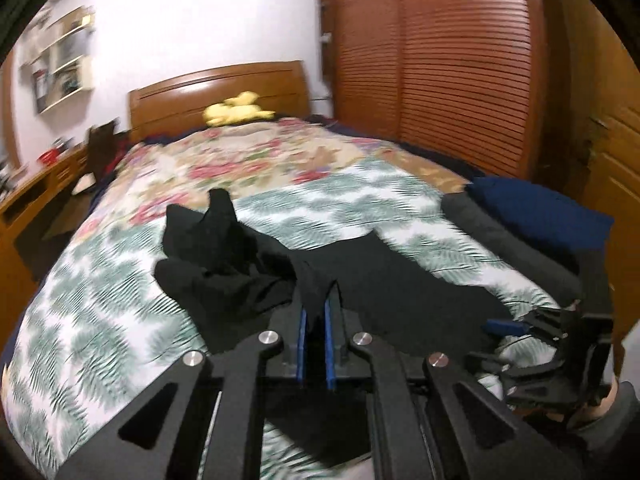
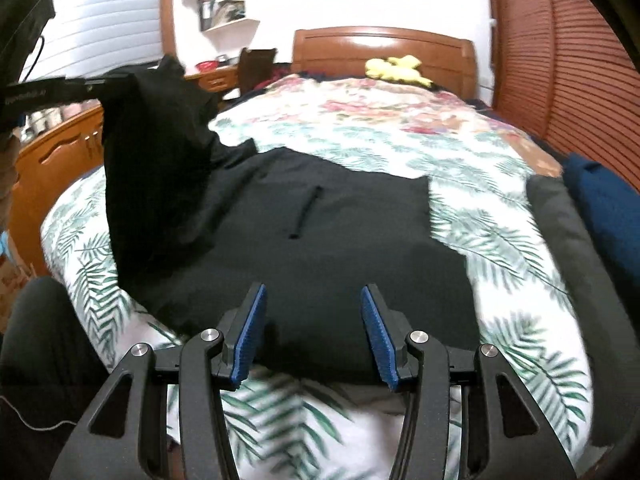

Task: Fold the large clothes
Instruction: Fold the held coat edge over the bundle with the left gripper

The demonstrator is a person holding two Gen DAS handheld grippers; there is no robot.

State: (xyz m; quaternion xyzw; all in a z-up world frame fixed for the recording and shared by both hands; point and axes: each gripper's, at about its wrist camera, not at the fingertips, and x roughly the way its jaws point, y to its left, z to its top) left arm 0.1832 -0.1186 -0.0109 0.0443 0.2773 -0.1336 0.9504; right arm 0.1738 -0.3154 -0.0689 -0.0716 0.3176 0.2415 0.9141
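Note:
A large black garment [image 2: 320, 232] lies spread on the leaf-patterned bedspread [image 2: 500, 240]. My left gripper [image 1: 316, 308] is shut on a fold of this black garment [image 1: 400, 280], the cloth pinched between its blue pads. In the right wrist view the left gripper [image 2: 116, 80] holds that part lifted at the upper left, and the cloth hangs down from it. My right gripper [image 2: 313, 292] stands open over the garment's near edge with nothing between its pads. The right gripper [image 1: 532, 328] also shows at the lower right of the left wrist view.
A folded grey garment [image 2: 560, 232] and a navy one [image 2: 608, 200] lie at the bed's right side. A yellow plush toy [image 2: 396, 68] rests by the wooden headboard [image 2: 380, 46]. A louvred wardrobe [image 1: 440, 60] stands on the right, a wooden desk [image 1: 36, 196] on the left.

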